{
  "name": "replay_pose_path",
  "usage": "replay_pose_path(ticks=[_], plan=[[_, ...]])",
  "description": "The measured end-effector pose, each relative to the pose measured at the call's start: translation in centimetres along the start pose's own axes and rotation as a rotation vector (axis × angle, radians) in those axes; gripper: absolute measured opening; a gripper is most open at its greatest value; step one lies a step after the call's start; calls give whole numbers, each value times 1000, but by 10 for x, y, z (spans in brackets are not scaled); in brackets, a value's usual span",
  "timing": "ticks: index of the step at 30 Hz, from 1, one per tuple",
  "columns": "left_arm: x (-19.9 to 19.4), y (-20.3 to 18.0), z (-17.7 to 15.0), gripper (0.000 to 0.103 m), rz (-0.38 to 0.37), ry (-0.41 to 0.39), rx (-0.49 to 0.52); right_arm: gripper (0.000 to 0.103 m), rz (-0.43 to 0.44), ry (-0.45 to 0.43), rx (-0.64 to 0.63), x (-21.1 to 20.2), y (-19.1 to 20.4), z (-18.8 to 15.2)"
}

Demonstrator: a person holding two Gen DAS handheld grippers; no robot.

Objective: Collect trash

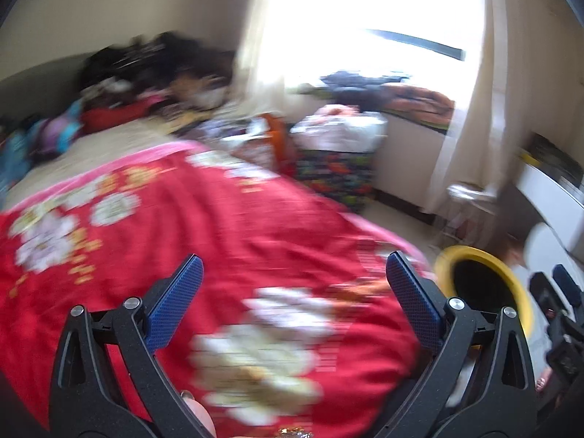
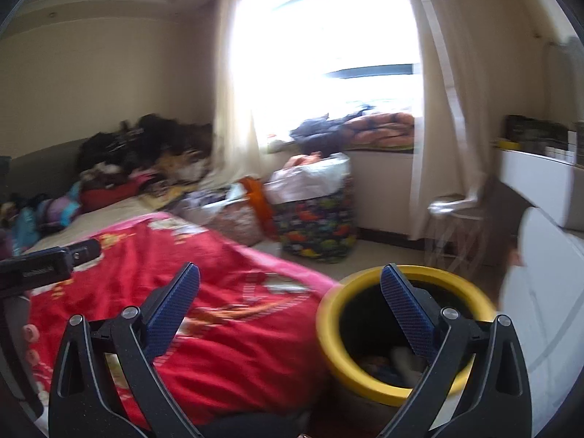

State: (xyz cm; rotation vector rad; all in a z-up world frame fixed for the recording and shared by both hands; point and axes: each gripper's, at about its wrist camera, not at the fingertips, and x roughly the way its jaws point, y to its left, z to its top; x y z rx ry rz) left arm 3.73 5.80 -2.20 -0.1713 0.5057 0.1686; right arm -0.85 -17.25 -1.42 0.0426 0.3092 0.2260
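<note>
A yellow-rimmed trash bin [image 2: 365, 383] stands on the floor beside the bed, with some scraps inside it [image 2: 398, 363]. It also shows in the left wrist view [image 1: 518, 284] at the right. My right gripper [image 2: 290, 273] is open and empty, its right finger over the bin's mouth. My left gripper [image 1: 294, 262] is open and empty above the red floral blanket [image 1: 219, 237]. The left wrist view is blurred. A small shiny scrap [image 1: 292, 431] shows at the bottom edge, partly cut off.
The bed with the red blanket [image 2: 219, 328] fills the left. Clothes [image 2: 146, 153] are piled at its far end. A patterned hamper [image 2: 317, 219] with a white bag stands by the bright window. A white cabinet [image 2: 540, 292] is at the right.
</note>
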Motion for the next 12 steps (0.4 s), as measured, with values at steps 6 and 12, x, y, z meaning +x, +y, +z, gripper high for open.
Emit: replay_pose_path(ticks=[6, 12], plan=[[-3, 163, -20, 92, 417, 83, -222, 97, 417, 266, -157, 77, 154, 3], [-14, 295, -63, 92, 752, 217, -405, 97, 639, 579, -325, 130, 316, -52]])
